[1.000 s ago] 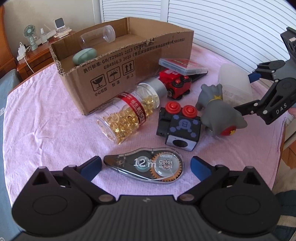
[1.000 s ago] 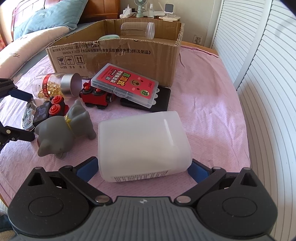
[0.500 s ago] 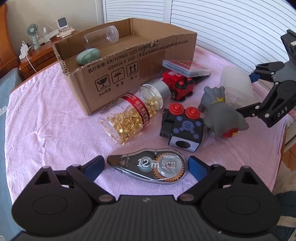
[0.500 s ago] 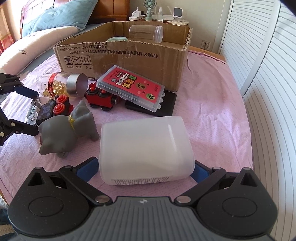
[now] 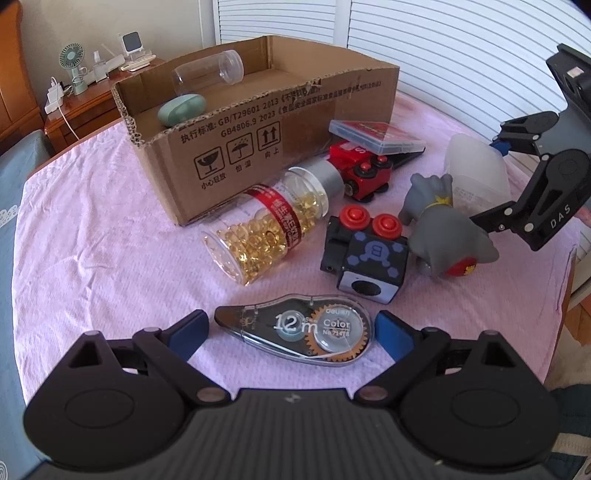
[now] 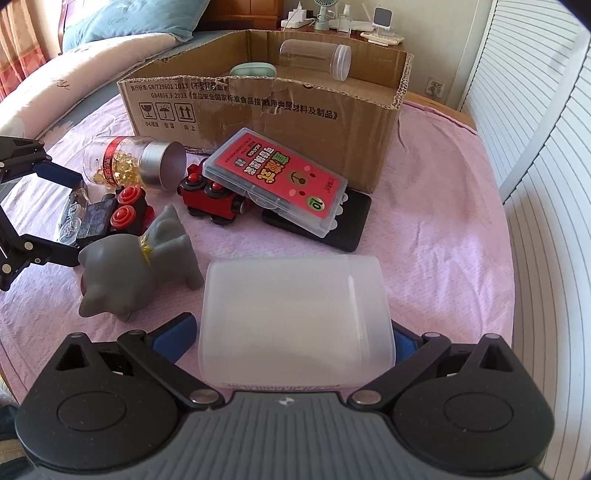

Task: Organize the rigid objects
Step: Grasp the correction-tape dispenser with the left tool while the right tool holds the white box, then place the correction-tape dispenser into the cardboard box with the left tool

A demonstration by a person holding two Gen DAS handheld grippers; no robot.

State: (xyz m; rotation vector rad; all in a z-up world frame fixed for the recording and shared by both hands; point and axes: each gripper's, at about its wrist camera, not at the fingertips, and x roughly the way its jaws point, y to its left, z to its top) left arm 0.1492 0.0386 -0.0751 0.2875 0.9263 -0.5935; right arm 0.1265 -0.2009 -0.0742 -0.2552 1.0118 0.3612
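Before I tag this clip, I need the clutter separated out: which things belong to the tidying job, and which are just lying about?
Job:
cardboard box
correction tape
translucent container
capsule jar
grey toy
red train
button cube
card case

Lying about:
desk fan
blue pillow

Correction tape point(image 5: 295, 330) reads "12m Color"; cardboard box point(image 5: 295, 122) "GB4806.9 2023"; right gripper point(image 5: 517, 184) arm "DAS"

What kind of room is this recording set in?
Most likely a bedroom at home: a bed with a blue pillow, a wooden nightstand holding a small desk fan and chargers, and louvered closet doors.
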